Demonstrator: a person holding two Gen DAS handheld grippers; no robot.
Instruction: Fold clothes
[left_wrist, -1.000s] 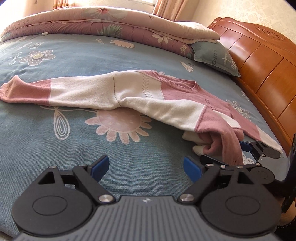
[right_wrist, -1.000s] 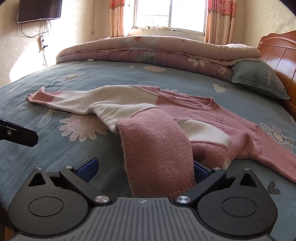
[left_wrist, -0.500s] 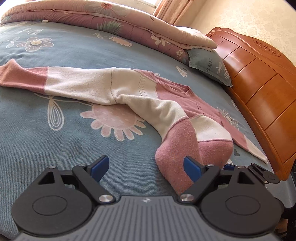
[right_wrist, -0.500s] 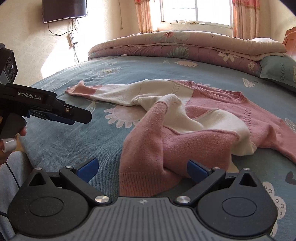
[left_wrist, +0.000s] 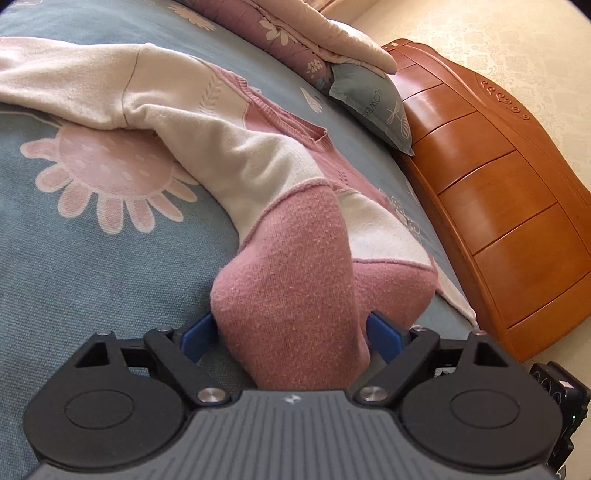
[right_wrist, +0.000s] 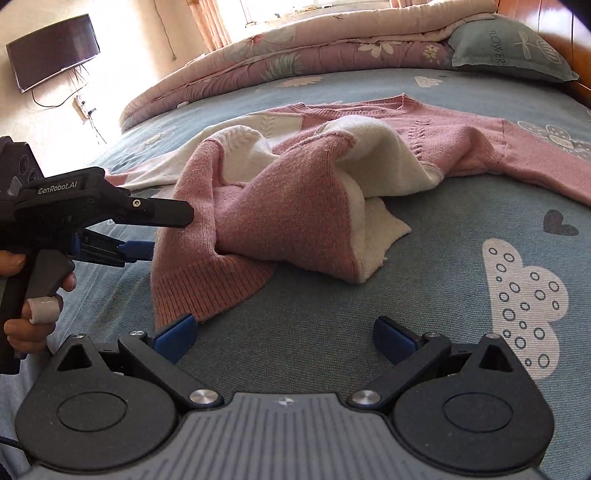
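A pink and cream knit sweater (left_wrist: 288, 266) lies bunched on the blue flowered bed sheet (right_wrist: 443, 277), with one sleeve stretched away to the left. My left gripper (left_wrist: 291, 328) is open and low over the bed, with the pink lower part of the sweater lying between its blue pads. From the right wrist view the left gripper (right_wrist: 166, 234) reaches in from the left and straddles the edge of the sweater (right_wrist: 295, 192). My right gripper (right_wrist: 282, 328) stands open over bare sheet. The ribbed hem ends just beside its left pad.
A wooden headboard (left_wrist: 498, 206) runs along the right edge of the bed, with a grey-green pillow (left_wrist: 373, 107) against it. A folded floral quilt (right_wrist: 314, 48) lies across the far side. A person's hand (right_wrist: 37, 314) grips the left gripper's handle. A television (right_wrist: 51, 51) hangs on the wall.
My left gripper has dropped and moved in, so the pink fabric now lies between its jaws. The sweater has left my right gripper's jaws and now lies heaped ahead of it.
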